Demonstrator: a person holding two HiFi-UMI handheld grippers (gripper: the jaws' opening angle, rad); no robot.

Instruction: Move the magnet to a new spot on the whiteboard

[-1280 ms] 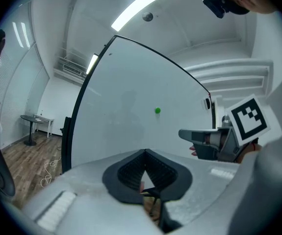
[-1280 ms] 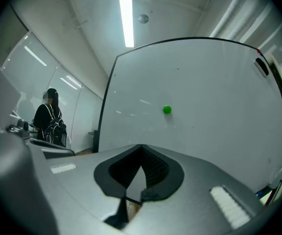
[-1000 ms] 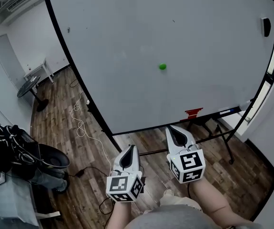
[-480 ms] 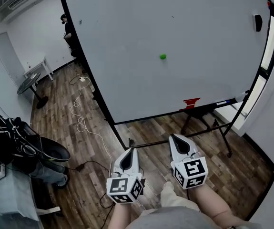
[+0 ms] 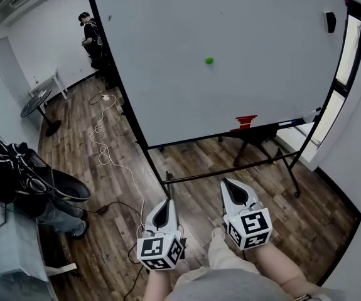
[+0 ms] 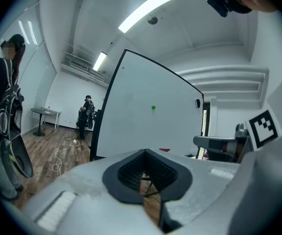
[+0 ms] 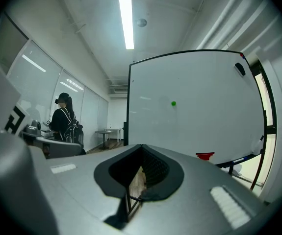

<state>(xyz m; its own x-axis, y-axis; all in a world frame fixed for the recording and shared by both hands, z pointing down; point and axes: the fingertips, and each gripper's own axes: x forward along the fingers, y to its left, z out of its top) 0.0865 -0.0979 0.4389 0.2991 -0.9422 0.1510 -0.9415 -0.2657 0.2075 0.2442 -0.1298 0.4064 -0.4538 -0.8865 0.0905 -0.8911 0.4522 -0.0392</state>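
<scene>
A small green magnet [image 5: 209,61] sticks to the upper middle of a large whiteboard [image 5: 243,93] on a wheeled stand. The magnet [image 6: 153,107] also shows in the left gripper view, and the magnet [image 7: 173,103] in the right gripper view, both far ahead on the board. My left gripper [image 5: 165,202] and right gripper [image 5: 225,182] hang low near my body, over the wooden floor, well short of the board. Both point toward it. The left gripper [image 6: 145,152] and right gripper [image 7: 141,147] have their jaws together with nothing between them.
A red object [image 5: 245,121] and markers [image 5: 312,115] rest on the board's tray, and a black eraser [image 5: 330,21] sits at its top right. The stand's legs [image 5: 255,162] spread ahead of me. A white cable [image 5: 105,149] runs over the floor. One person [image 5: 91,33] stands beyond the board's left edge, another [image 5: 4,174] at my left.
The board and magnet have drawn farther away and higher in the head view. A person has come into sight past the board's left edge. Both grippers stay shut and low.
</scene>
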